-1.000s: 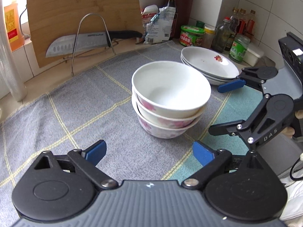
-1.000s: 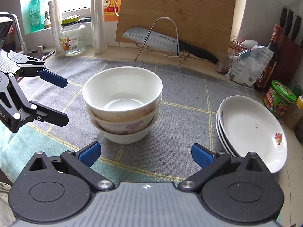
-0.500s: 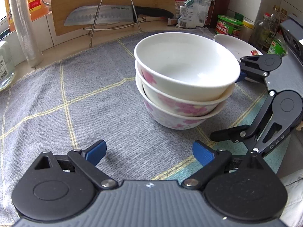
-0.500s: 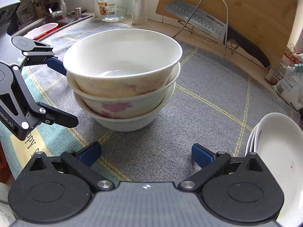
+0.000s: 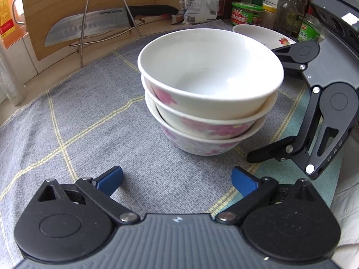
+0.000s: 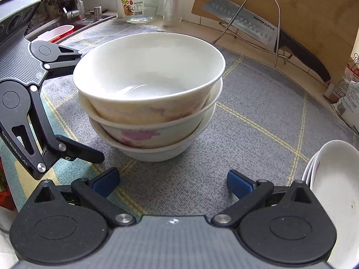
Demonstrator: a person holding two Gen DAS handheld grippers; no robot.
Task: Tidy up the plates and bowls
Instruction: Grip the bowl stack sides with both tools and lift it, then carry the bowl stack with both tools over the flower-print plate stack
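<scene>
Bowls [image 5: 208, 94], three nested, sit mid-frame on the grey cloth [image 5: 78, 116] over the bench. My left tongs [image 5: 177, 179] gape wide and empty just short of the stack; my right tongs [image 6: 172, 180] are equally wide, flanking it from the other side, probably to lift it together. Stacked plates [image 6: 336, 179] wait at lower right.

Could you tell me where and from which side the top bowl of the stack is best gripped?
Probably the thin rim of the top bowl, one finger inside and one outside, coming from above. It sits nested in the bowl below, so little of its wall is exposed.
</scene>
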